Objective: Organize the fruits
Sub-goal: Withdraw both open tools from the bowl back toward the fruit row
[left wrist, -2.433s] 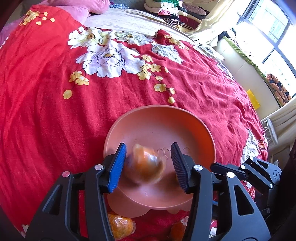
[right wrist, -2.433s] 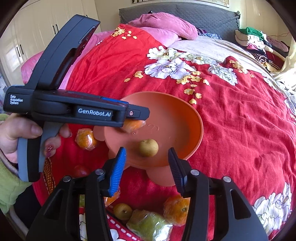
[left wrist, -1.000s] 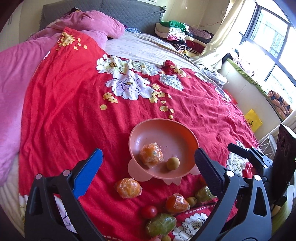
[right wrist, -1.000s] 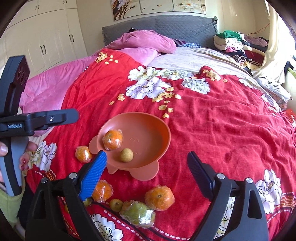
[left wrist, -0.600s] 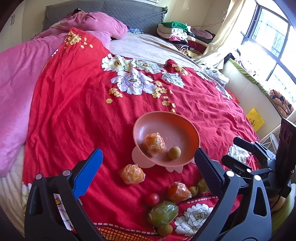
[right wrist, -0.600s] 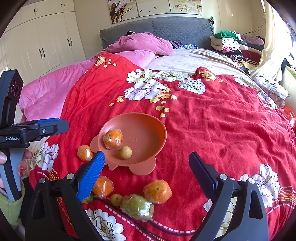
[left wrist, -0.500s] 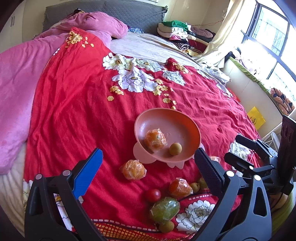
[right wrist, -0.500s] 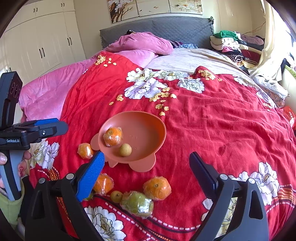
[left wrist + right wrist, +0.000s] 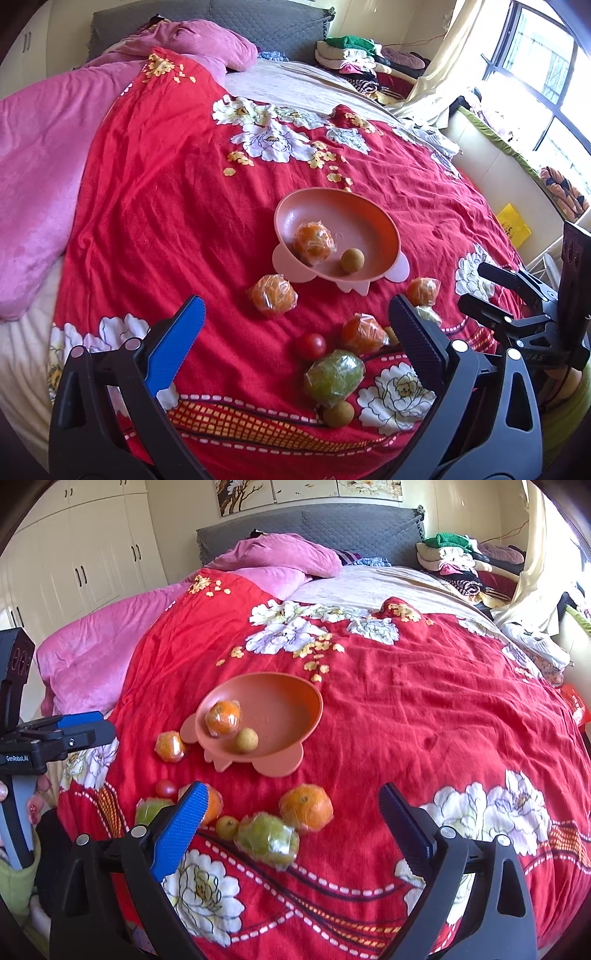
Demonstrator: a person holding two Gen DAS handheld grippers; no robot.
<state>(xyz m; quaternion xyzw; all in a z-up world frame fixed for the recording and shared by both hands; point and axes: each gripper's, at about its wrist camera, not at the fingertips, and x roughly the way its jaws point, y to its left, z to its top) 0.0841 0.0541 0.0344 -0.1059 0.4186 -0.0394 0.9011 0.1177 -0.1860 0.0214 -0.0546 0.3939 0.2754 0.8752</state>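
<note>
Left tongs wide, empty; right tongs wide, empty. Orange bowl on red bedspread near bed's front edge, holding wrapped orange and small brown fruit. Other fruits loose between bowl and front edge: tomato, green fruit.

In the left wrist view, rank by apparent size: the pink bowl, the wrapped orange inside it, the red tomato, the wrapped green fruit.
1. pink bowl
2. wrapped green fruit, though it lies nearer the camera
3. wrapped orange
4. red tomato
</note>
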